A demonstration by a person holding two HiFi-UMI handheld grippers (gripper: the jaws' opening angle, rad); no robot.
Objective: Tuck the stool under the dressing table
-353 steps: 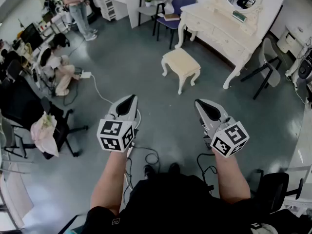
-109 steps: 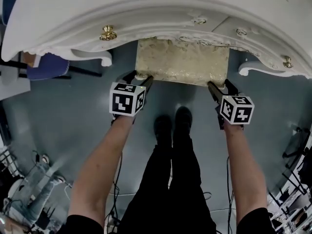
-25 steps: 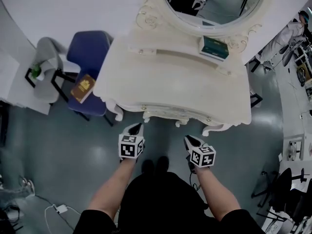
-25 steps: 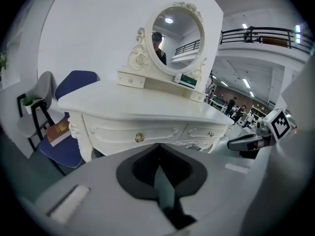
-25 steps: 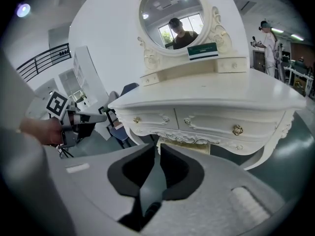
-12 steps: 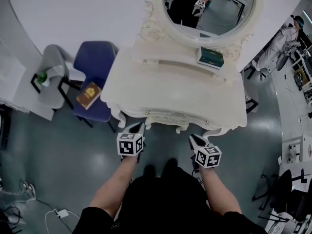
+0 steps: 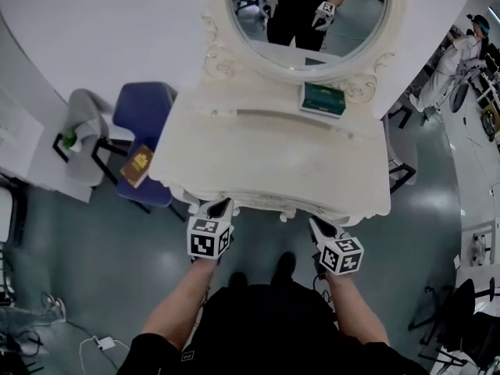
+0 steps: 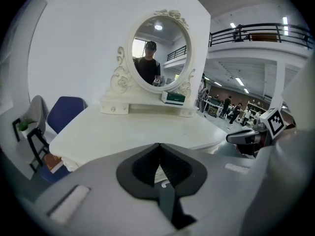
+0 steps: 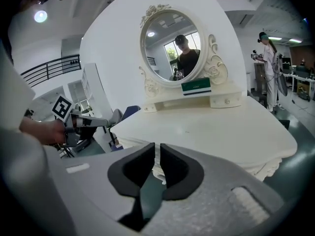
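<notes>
The white dressing table (image 7: pixel 273 166) fills the middle of the head view, with its oval mirror (image 7: pixel 308 14) at the top. The stool is not visible in any view; the space beneath the tabletop is hidden. My left gripper (image 7: pixel 223 204) hangs at the table's front edge, shut and empty, its tips (image 8: pixel 158 145) meeting above the tabletop (image 8: pixel 133 132). My right gripper (image 7: pixel 316 223) is level with it further right, shut down to a hairline slit (image 9: pixel 157 145) with nothing in it. Each gripper view shows the other gripper: the right gripper (image 8: pixel 241 136) and the left gripper (image 9: pixel 93 122).
A green box (image 7: pixel 323 99) sits on the table's back shelf. A blue chair (image 7: pixel 144 116) with a brown book (image 7: pixel 137 166) and a grey chair (image 7: pixel 78 119) stand to the left. A person (image 7: pixel 473 41) stands at the far right, and the holder's feet (image 7: pixel 285 264) are just behind the grippers.
Both grippers have risen together in front of the table, and the view has lifted so the tabletop and mirror look larger. Neither pair of jaws has changed.
</notes>
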